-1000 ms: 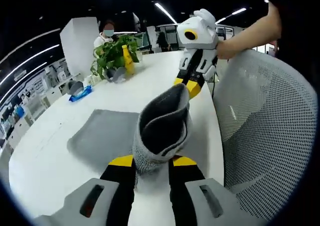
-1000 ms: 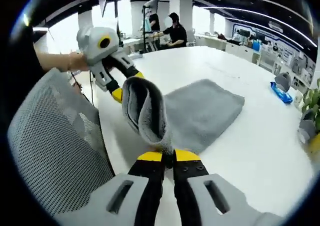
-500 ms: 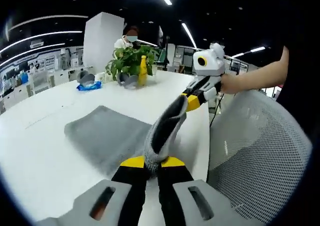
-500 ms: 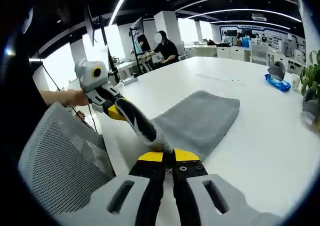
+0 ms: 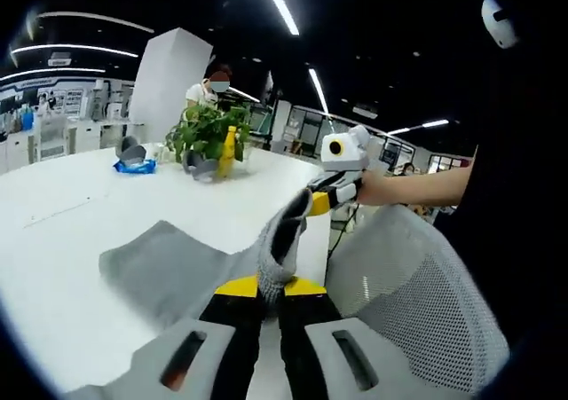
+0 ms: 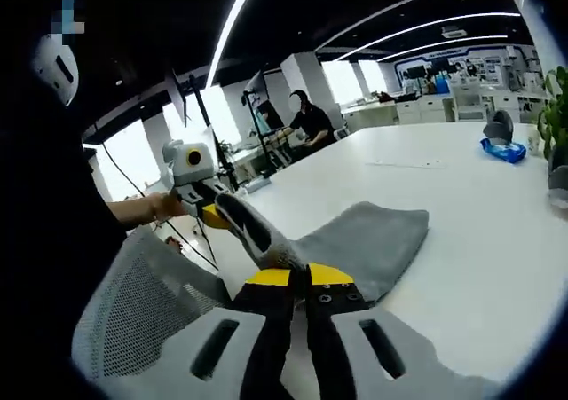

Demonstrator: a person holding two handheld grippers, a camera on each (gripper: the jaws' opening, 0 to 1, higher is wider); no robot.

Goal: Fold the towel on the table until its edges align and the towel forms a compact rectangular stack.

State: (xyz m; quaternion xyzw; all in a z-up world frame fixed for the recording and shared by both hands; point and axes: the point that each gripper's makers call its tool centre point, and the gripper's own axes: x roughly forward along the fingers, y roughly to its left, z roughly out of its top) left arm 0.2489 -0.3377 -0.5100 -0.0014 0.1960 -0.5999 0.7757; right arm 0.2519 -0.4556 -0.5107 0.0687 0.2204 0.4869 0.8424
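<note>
A grey towel [image 5: 169, 267] lies on the white table [image 5: 62, 231], its near edge lifted and stretched in a taut band between both grippers. My left gripper [image 5: 271, 286] is shut on one near corner. My right gripper [image 5: 321, 201], in a hand at the right, pinches the other corner. In the right gripper view the towel [image 6: 373, 240] spreads away over the table [image 6: 479, 267]. There my right gripper [image 6: 300, 276] is shut on its corner, and the left gripper [image 6: 216, 214] holds the far end of the lifted band.
A grey mesh chair back [image 5: 417, 302] stands against the table's near edge, between the grippers [image 6: 133, 320]. At the far side are a potted plant [image 5: 202, 132], a yellow bottle [image 5: 227, 150] and a blue packet [image 5: 133, 165]. People sit at desks behind [image 6: 306, 121].
The loose loop of towel between the grippers has been pulled into a straight, taut band. Both grippers have drawn further apart and both views have dropped lower and tilted up.
</note>
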